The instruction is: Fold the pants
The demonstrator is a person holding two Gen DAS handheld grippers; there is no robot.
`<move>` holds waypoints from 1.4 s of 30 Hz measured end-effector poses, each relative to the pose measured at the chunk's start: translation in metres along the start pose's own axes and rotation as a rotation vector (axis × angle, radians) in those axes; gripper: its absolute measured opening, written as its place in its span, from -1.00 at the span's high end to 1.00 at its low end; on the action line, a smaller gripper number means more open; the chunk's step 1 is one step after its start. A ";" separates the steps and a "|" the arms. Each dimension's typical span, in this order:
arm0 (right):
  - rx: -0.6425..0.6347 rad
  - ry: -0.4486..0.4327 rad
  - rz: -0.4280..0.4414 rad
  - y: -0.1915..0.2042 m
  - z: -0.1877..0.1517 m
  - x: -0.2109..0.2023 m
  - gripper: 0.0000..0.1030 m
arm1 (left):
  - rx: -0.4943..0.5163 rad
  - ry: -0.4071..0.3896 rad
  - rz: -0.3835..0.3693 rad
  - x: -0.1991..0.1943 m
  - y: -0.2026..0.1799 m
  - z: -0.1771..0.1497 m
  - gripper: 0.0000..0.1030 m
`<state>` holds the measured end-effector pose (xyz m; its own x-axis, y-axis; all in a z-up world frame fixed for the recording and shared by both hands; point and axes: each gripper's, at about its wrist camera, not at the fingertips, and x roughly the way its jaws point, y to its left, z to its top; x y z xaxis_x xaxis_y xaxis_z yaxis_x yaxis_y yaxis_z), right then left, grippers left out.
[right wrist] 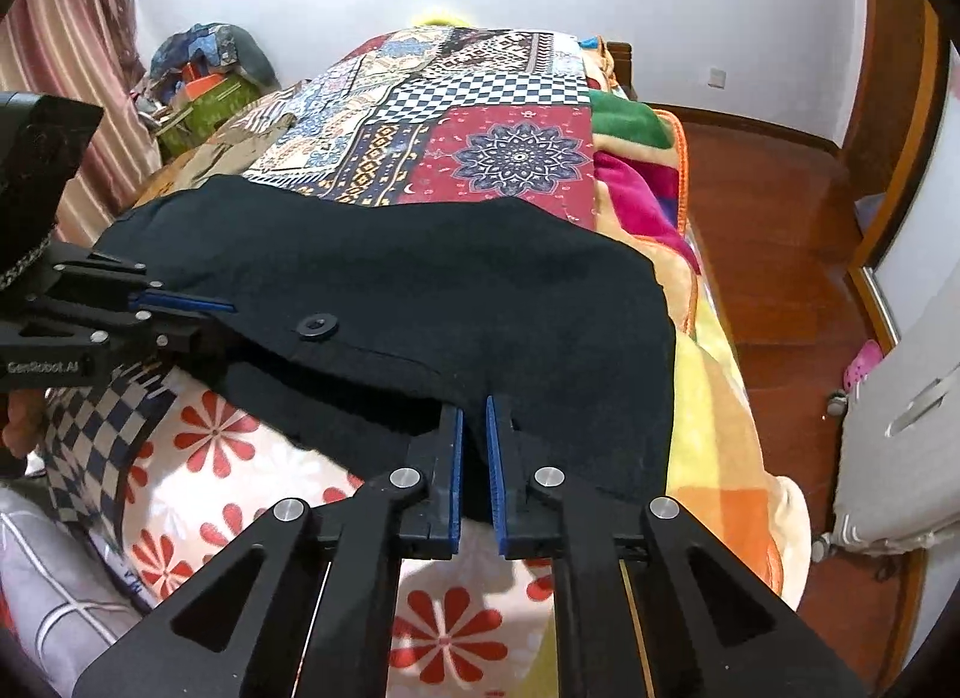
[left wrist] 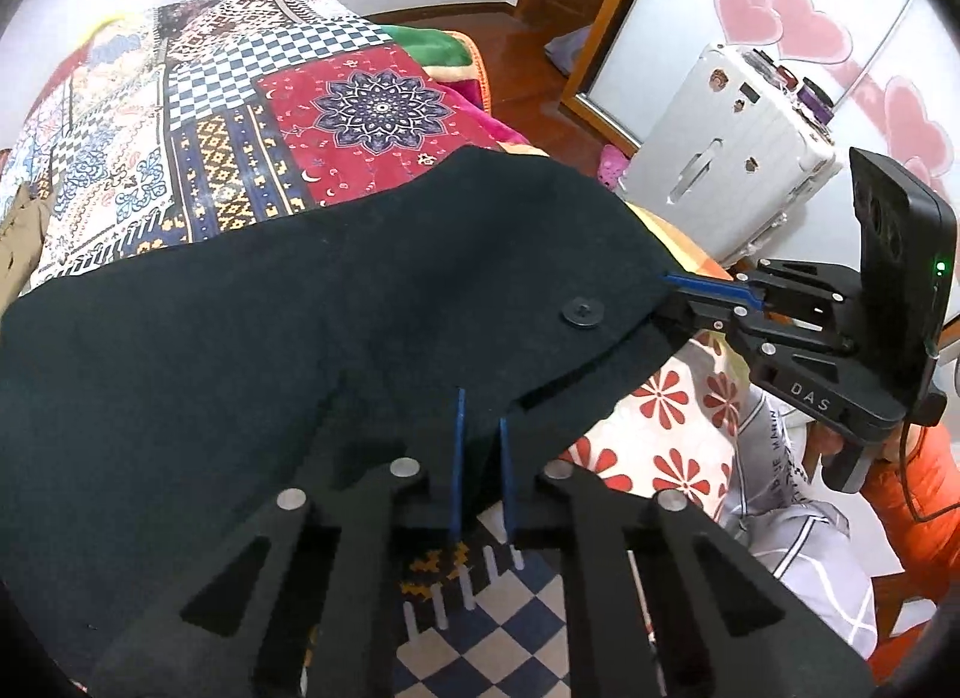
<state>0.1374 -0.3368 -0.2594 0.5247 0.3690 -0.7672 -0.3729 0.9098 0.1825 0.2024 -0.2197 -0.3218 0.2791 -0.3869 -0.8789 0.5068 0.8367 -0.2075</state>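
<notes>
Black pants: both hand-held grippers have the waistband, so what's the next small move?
Probably carry the waistband forward over the legs for a fold. The left hand-held gripper and right hand-held gripper each pinch the black pants at the waist edge near the button, with the legs spread away across the patchwork bedspread.

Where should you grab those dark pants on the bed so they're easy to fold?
Grip the dark fabric pants along the waistband edge nearest you, by the black round button, coming from the foot of the patchwork-covered bed. That edge is lifted and thin enough to pinch. The left gripper and right gripper already clamp it at two spread-out spots.
</notes>
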 end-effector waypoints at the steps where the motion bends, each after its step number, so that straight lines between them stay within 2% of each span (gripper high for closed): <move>1: -0.002 0.002 0.000 0.000 0.000 -0.001 0.88 | 0.001 0.000 -0.003 -0.001 -0.001 0.000 0.83; 9: 0.007 0.021 -0.014 -0.001 -0.007 -0.007 0.88 | 0.031 0.013 -0.006 -0.002 -0.010 -0.007 0.83; 14: 0.014 0.090 -0.013 0.000 -0.012 0.005 0.84 | 0.007 0.030 -0.026 0.000 -0.008 -0.007 0.80; 16: 0.014 0.099 -0.021 0.001 -0.012 0.003 0.76 | 0.012 0.029 -0.026 -0.003 -0.009 -0.008 0.70; 18: 0.017 0.097 -0.034 0.001 -0.012 -0.003 0.68 | 0.017 0.023 -0.036 -0.009 -0.010 -0.009 0.48; 20: 0.024 0.082 -0.045 0.001 -0.009 -0.011 0.56 | 0.023 0.003 -0.040 -0.018 -0.011 -0.011 0.36; 25: 0.040 0.025 -0.060 0.002 0.006 -0.033 0.51 | 0.009 -0.066 -0.033 -0.046 -0.003 -0.013 0.25; 29: 0.023 -0.029 -0.065 0.012 0.026 -0.045 0.45 | -0.040 -0.142 0.005 -0.075 0.023 -0.014 0.17; 32: -0.007 -0.066 -0.058 0.025 0.044 -0.047 0.31 | -0.088 -0.194 0.058 -0.097 0.051 -0.018 0.09; 34: -0.038 -0.087 -0.055 0.036 0.055 -0.045 0.30 | -0.133 -0.223 0.101 -0.113 0.077 -0.025 0.04; 42: -0.163 -0.126 0.018 0.091 0.111 -0.007 0.22 | -0.319 -0.292 0.273 -0.167 0.179 -0.066 0.01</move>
<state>0.1850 -0.2356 -0.1696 0.6043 0.4155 -0.6798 -0.4970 0.8635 0.0860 0.1924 0.0206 -0.2403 0.6059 -0.1919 -0.7721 0.1223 0.9814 -0.1480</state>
